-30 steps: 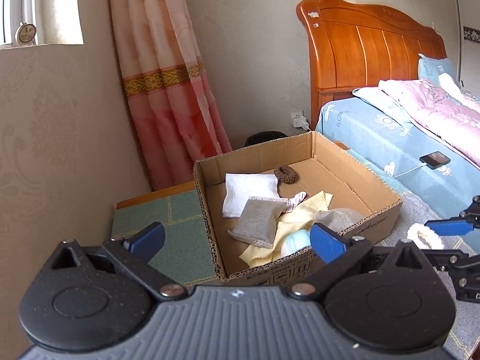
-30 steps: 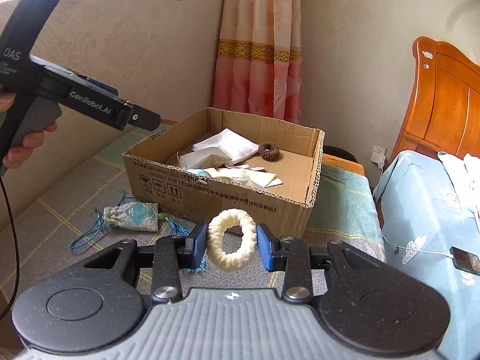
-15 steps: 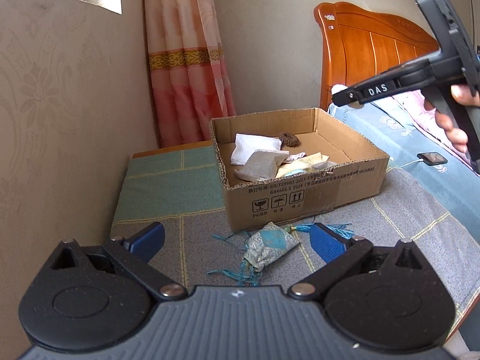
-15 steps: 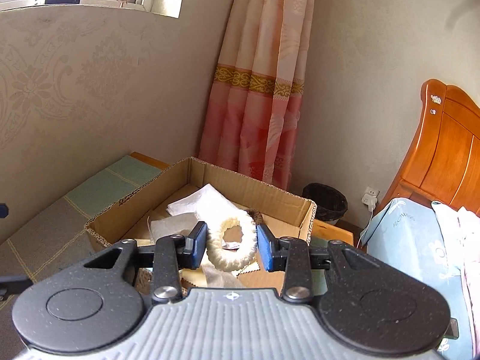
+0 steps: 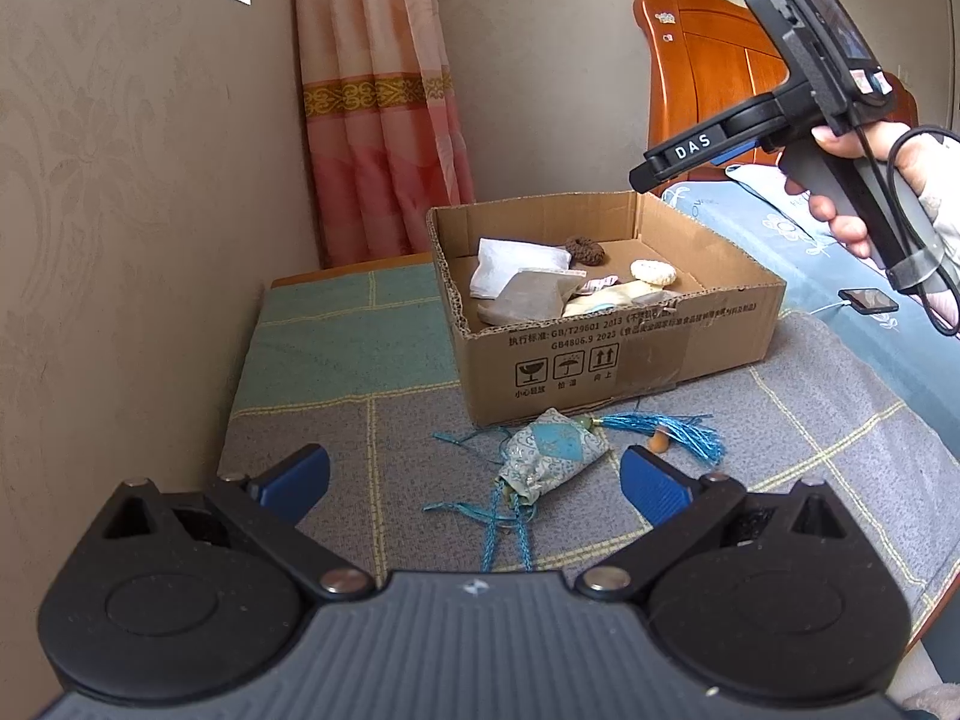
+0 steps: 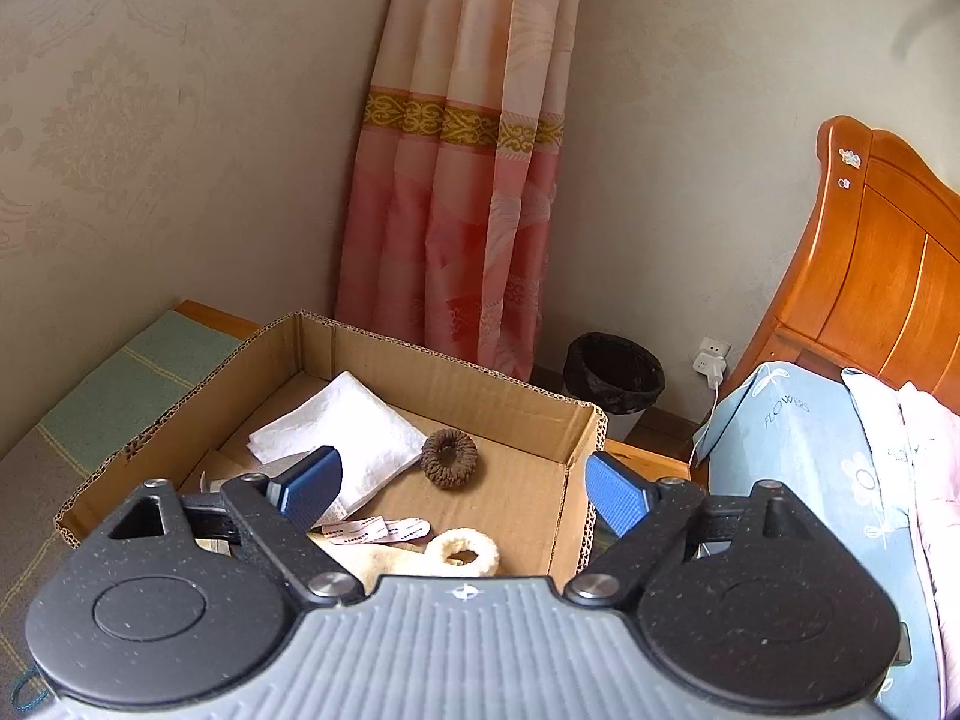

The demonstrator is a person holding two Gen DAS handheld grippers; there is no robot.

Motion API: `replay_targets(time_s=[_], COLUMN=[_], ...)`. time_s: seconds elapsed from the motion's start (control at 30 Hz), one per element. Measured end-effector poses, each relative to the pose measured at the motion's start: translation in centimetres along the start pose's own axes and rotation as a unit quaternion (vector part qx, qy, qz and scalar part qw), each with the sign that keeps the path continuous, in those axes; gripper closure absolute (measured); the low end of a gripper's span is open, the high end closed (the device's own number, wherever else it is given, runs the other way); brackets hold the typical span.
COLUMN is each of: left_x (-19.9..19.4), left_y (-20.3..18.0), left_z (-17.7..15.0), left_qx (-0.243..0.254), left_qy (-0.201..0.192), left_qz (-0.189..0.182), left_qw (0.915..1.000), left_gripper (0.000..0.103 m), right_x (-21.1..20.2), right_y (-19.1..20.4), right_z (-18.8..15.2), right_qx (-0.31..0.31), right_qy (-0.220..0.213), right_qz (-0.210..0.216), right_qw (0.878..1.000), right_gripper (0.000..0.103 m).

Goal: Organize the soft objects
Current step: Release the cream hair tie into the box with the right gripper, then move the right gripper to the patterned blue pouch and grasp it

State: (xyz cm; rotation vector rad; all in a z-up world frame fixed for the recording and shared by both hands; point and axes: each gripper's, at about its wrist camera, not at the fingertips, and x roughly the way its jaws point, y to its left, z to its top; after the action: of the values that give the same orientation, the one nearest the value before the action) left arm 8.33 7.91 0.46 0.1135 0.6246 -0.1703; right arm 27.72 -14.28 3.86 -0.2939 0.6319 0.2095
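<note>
One cardboard box [image 5: 606,354] stands on the patchwork mat [image 5: 360,348]. Inside it lie two scrunchies: one cream scrunchie [image 6: 463,553] near the front wall and one brown scrunchie [image 6: 449,456] toward the back, plus one white folded cloth [image 6: 354,432] and one grey pouch [image 5: 534,297]. The right gripper [image 6: 462,489], over the box, has just opened its jaws wide; nothing sits between them. One blue sachet [image 5: 549,456] with tassels lies on the mat in front of the box, between the wide-spread, empty jaws of the left gripper [image 5: 474,480].

A cream scrunchie [image 6: 462,552] is lying flat inside the cardboard box [image 5: 618,324] (open-topped), while a blue tasselled sachet [image 5: 549,456] is resting outside, before it.
</note>
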Motion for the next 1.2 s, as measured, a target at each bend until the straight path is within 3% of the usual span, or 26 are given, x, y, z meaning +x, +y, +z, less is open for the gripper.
replay_targets(time_s=[0.33,0.5,0.77,1.03,1.2], left_x=[0.4,0.9,1.5,1.1,1.4], left_y=[0.5,1.9,5.1,6.3,6.2], left_z=[-0.4,-0.9,-1.9,-2.4,-2.4], left_qx=[-0.007,-0.028,-0.075,-0.092,-0.09], left_qy=[0.01,0.029,0.052,0.054,0.058], left_qz=[0.011,0.045,0.096,0.103,0.099], left_qw=[0.9999,0.9982,0.9912,0.9889,0.9893], left_gripper=[0.001,0.001,0.001,0.001,0.001], right_x=[-4.0,-5.1,-4.7,-3.2,-1.2], right_y=[2.3,4.6,9.0,13.5,14.8], right_z=[-2.1,-3.6,-6.6,-9.7,-10.3], right_qx=[-0.015,-0.03,-0.043,-0.06,-0.056], right_qy=[-0.004,0.008,0.037,0.056,0.057], right_qz=[0.033,0.072,0.11,0.212,0.225], right_qw=[0.999,0.997,0.992,0.974,0.971], right_gripper=[0.002,0.002,0.002,0.002,0.002])
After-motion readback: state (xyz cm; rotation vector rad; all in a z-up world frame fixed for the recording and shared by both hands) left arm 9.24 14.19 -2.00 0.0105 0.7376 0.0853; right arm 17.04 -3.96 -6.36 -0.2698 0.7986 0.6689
